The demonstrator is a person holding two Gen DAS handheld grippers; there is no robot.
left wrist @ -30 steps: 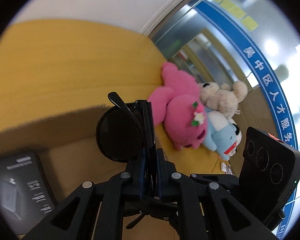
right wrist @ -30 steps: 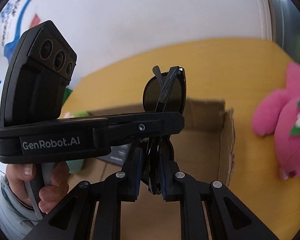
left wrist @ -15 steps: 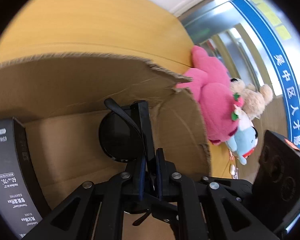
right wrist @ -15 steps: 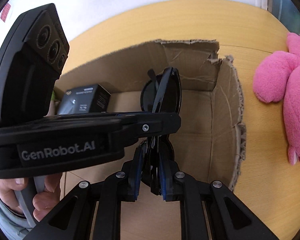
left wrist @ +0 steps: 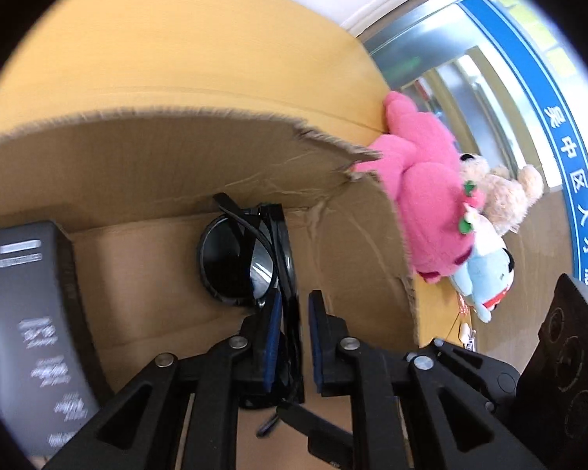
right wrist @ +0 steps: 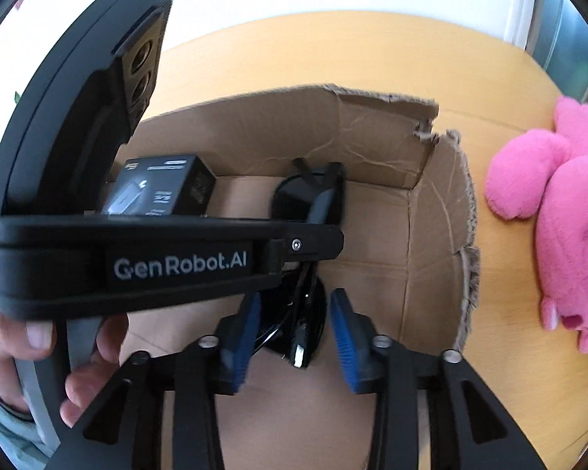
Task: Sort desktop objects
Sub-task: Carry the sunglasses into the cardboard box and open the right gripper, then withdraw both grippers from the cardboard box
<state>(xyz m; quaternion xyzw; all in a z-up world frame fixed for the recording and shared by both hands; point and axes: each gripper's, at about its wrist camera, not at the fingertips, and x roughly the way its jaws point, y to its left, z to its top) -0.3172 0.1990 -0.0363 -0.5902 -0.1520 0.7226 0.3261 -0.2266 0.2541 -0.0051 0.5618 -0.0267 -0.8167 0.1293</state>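
Right wrist | right hand-held gripper (right wrist: pixel 294 329) opening, pads clear of sunglasses (right wrist: pixel 305 313) | left hand-held gripper (left wrist: pixel 294 337) opening, perhaps touching | box wall (right wrist: pixel 439 258) near

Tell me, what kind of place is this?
Probably an office or public service hall. A yellow wooden table holds a torn cardboard box and plush toys, and behind them stands a glass partition with a blue band of Chinese lettering.

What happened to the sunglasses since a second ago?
Both grippers carried the sunglasses down into the cardboard box. Earlier both were clamped on them; now the right gripper has let go and is opening, and the left gripper is opening too, with the glasses between its pads. The black box and pink plush stayed put.
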